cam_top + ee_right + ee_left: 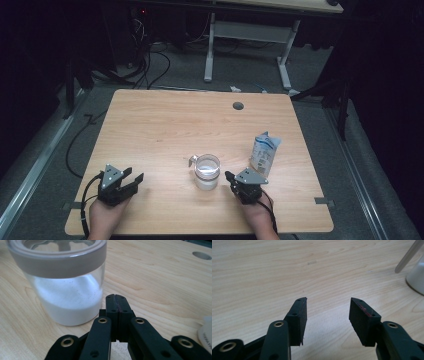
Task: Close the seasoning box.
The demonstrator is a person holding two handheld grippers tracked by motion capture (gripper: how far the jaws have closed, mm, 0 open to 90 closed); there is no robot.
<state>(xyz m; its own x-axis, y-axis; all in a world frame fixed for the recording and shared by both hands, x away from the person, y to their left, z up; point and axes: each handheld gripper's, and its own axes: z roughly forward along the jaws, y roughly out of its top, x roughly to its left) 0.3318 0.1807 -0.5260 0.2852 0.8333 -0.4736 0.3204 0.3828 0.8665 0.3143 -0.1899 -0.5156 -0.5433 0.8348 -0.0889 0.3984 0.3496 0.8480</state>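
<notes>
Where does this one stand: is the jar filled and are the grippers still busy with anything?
The jar holds white powder in its lower part, and the pouch stands upright beside it, so pouring looks done. Nothing is in hand: the left gripper is open over bare table, the right gripper shut on nothing beside the jar. Possibly only closing the jar remains.

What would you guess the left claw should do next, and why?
Probably swing toward the jar and close on it. The left claw stands open over bare table with nothing between its pads, off to the jar's side. The right claw is shut and empty beside the jar, with the pouch behind it.
</notes>
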